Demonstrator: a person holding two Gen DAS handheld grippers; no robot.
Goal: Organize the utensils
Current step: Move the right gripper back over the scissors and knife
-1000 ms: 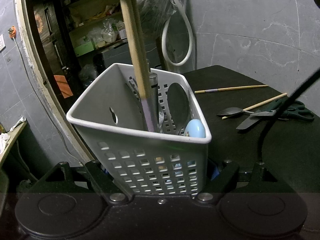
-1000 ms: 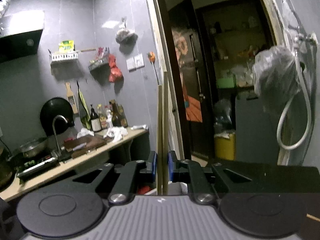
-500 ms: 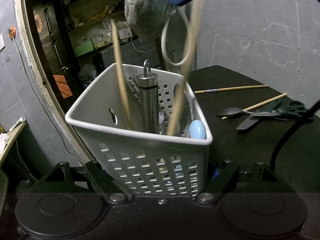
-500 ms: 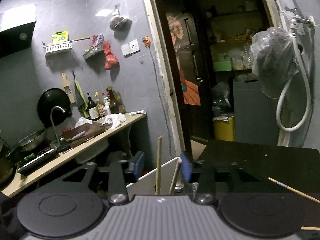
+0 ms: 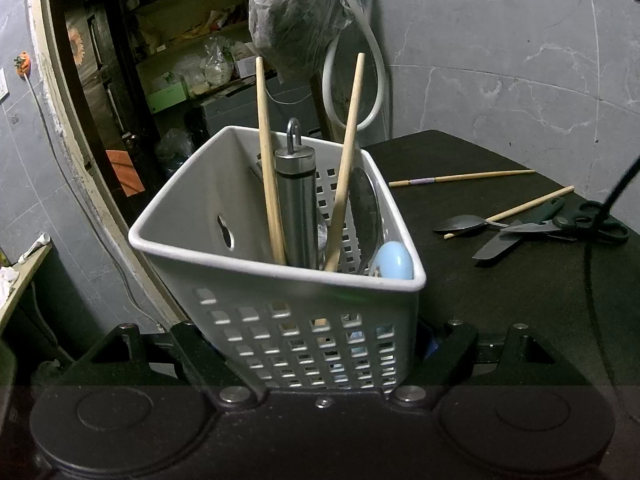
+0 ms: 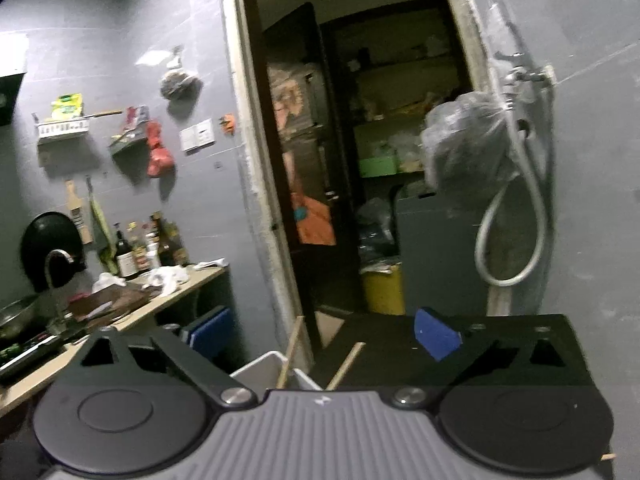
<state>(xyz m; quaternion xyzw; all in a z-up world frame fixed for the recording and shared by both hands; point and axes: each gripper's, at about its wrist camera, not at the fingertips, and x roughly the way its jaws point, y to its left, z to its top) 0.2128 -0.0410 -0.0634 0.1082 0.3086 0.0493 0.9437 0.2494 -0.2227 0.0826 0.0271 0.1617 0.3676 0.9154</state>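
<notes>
Left gripper (image 5: 320,344) is clamping the basket (image 5: 280,280) on the table (image 5: 500,300). Right gripper (image 6: 320,340), jaws just spread wide, is holding nothing; two chopsticks (image 5: 344,168) are standing in the basket.

One white perforated plastic basket (image 5: 304,332) held two wooden chopsticks (image 5: 267,168), one steel cylinder (image 5: 298,208) and one pale-blue rounded handle (image 5: 394,266). On the table lay two more chopsticks (image 5: 464,177), one metal spoon (image 5: 464,224) and one pair of green-handled scissors (image 5: 560,228).

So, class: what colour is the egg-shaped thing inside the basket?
Pale blue egg, at the white basket rim; left wrist view shows it best.
</notes>
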